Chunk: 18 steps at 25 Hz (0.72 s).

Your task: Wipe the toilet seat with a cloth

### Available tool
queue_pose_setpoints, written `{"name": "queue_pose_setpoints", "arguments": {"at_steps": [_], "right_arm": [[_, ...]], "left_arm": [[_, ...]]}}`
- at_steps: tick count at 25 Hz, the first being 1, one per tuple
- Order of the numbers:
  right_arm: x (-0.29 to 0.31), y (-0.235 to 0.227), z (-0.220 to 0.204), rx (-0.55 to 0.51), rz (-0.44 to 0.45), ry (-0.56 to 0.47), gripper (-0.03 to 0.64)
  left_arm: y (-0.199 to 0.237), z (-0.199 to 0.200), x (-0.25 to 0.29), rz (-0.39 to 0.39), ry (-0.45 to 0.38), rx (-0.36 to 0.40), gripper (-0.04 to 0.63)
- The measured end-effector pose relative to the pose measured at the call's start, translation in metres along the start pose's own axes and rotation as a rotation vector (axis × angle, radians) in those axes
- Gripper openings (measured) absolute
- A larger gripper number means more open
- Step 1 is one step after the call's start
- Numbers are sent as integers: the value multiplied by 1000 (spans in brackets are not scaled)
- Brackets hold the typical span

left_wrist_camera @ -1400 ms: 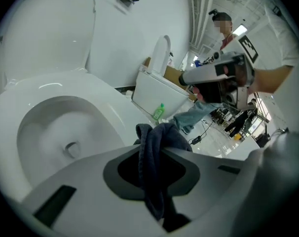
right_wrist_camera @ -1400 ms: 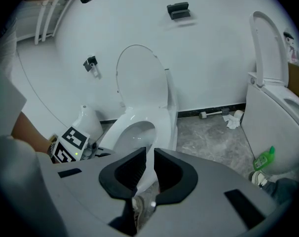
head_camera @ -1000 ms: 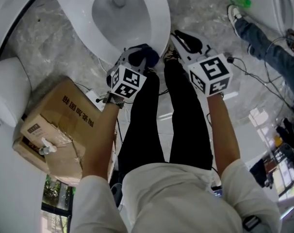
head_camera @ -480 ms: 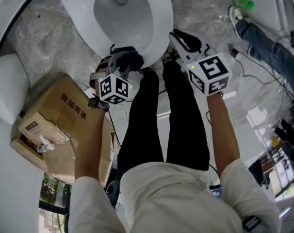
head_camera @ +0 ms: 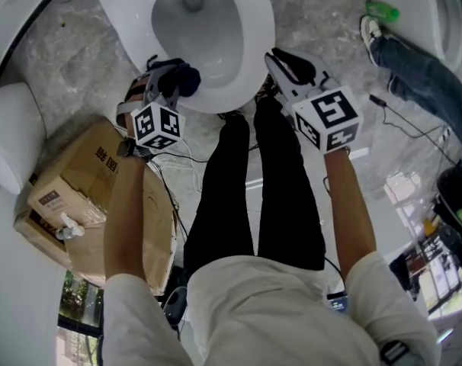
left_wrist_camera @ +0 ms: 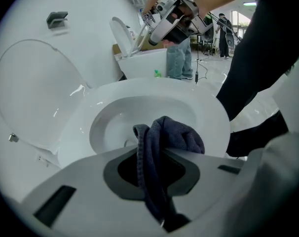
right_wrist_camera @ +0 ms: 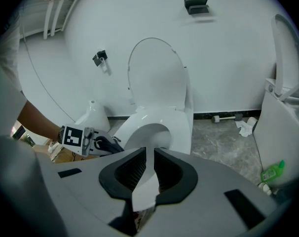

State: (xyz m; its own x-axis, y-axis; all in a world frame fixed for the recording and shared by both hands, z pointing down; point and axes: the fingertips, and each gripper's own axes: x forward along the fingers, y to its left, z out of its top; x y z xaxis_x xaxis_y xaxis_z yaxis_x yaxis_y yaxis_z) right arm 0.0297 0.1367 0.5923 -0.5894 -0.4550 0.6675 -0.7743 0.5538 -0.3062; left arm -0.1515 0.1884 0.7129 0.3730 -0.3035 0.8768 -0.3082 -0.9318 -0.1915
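A white toilet with its lid (left_wrist_camera: 36, 98) raised fills the top of the head view, seat rim (head_camera: 250, 52) facing me. My left gripper (head_camera: 172, 77) is over the seat's front-left edge, shut on a dark blue cloth (head_camera: 187, 75). In the left gripper view the cloth (left_wrist_camera: 176, 135) bunches out between the jaws of the left gripper (left_wrist_camera: 157, 157) above the seat (left_wrist_camera: 211, 115). My right gripper (head_camera: 283, 59) hovers off the seat's front-right edge. In its own view the right gripper (right_wrist_camera: 147, 164) shows a narrow gap with nothing in it, and the seat (right_wrist_camera: 139, 127) lies beyond.
A cardboard box (head_camera: 78, 197) sits on the floor at the left, beside a white fixture (head_camera: 10, 143). Cables (head_camera: 414, 128) trail over the marble floor at the right. Another person's shoe (head_camera: 367, 23) and a green bottle (head_camera: 377, 8) are by a second toilet (right_wrist_camera: 282, 127).
My left gripper has carried the cloth leftward along the front of the seat, from near my legs to the front-left rim, and has rolled. The right gripper has stayed put.
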Motion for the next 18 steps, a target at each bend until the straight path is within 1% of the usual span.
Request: {"name": "queue_pose_setpoints", "arguments": {"at_steps": [4, 11, 18], "right_arm": [[5, 0, 3, 5, -3, 5, 69], [10, -4, 11, 4, 1, 33, 69], [14, -19, 39, -4, -19, 24, 69]], "left_arm": [[32, -10, 5, 29, 17, 49, 41], [84, -24, 11, 80, 50, 97, 41], [126, -29, 13, 121, 53, 147, 41]]}}
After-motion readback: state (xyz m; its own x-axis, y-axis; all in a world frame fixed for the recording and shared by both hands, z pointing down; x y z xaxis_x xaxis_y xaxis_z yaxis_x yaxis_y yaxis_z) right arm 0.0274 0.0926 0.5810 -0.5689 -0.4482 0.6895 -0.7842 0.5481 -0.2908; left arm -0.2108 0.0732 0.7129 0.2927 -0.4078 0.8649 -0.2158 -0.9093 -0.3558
